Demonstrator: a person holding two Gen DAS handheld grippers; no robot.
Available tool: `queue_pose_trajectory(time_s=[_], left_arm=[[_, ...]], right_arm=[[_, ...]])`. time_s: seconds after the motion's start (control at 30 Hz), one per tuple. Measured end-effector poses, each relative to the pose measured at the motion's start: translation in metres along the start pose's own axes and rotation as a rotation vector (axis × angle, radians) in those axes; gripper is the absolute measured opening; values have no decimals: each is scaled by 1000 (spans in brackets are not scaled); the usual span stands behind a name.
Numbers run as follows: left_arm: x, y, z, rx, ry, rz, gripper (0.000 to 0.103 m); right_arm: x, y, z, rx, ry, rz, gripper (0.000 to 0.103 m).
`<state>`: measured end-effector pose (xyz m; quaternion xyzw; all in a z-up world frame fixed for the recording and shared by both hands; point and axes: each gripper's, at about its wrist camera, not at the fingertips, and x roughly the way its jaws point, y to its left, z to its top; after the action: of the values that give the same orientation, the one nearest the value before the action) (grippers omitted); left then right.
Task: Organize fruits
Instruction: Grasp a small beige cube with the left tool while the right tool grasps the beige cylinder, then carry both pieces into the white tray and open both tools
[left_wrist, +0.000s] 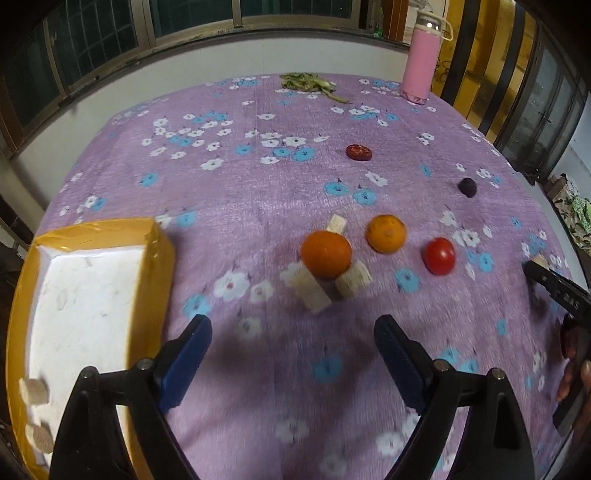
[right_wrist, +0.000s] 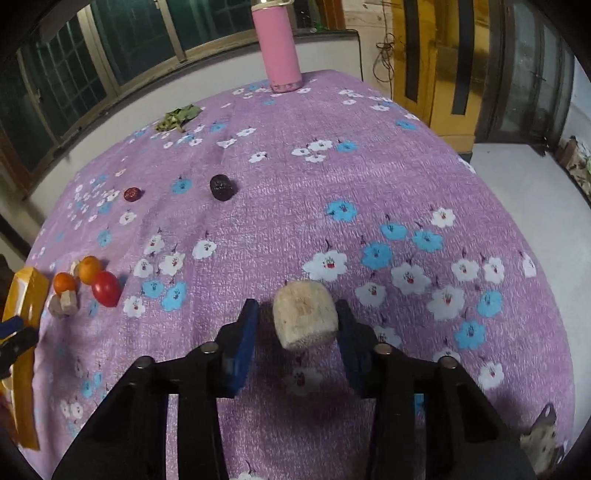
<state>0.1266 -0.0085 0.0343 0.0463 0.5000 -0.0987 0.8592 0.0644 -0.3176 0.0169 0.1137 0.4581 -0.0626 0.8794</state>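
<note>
In the left wrist view my left gripper (left_wrist: 293, 332) is open and empty above the cloth, short of a dark orange (left_wrist: 325, 253) ringed by pale cut chunks (left_wrist: 309, 288). A lighter orange (left_wrist: 386, 233) and a red tomato (left_wrist: 439, 255) lie to its right. A red date (left_wrist: 358, 152) and a dark plum (left_wrist: 467, 186) lie farther back. A yellow-edged white tray (left_wrist: 92, 273) at the left holds two pale chunks (left_wrist: 34, 391). In the right wrist view my right gripper (right_wrist: 297, 314) is open around a pale cut chunk (right_wrist: 306, 319) that touches the right finger only.
A pink bottle (left_wrist: 421, 59) stands at the far right edge of the purple floral table (left_wrist: 258, 192), with a pile of green peels (left_wrist: 308, 83) at the far edge. The right gripper's body (left_wrist: 557, 288) shows at the right. The table drops off to the floor (right_wrist: 535, 192) on the right.
</note>
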Motion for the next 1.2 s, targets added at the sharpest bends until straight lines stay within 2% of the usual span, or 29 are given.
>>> queue_pose_trajectory(time_s=[0.13,0.27,0.3,0.33,0.4,0.43,0.53,0.77,0.97,1.2], left_arm=[[16,-1,8,24,19,-22,75],[22,1,14,60,-3,-68,70],[22,1,15,64,-13,-77,59],[22,3,17,67,-24,-97,35],[29,4,19,58,4,-156,27],[31,4,18,44,13,-175,25],[26,-2,11,73,-25,-153,24],[2,0,-8,45,-35,-227,24],[-28,-1,-31,49,-68,-273,24],[-52,14,-53,24,-86,-293,24]], right_arm=[[-1,0,-2,-5,-6,20,32],[-1,-1,-2,-2,-7,31,32],[-1,-1,-2,-1,-8,33,32],[-1,-2,-3,1,-9,34,32],[-1,-1,-3,1,-12,34,32],[-2,-1,-4,0,-14,32,32],[-3,0,-4,3,-9,37,32],[-24,9,-8,-2,-35,68,32],[-52,33,-20,-76,-61,82,31],[-65,66,-50,-158,-35,103,31]])
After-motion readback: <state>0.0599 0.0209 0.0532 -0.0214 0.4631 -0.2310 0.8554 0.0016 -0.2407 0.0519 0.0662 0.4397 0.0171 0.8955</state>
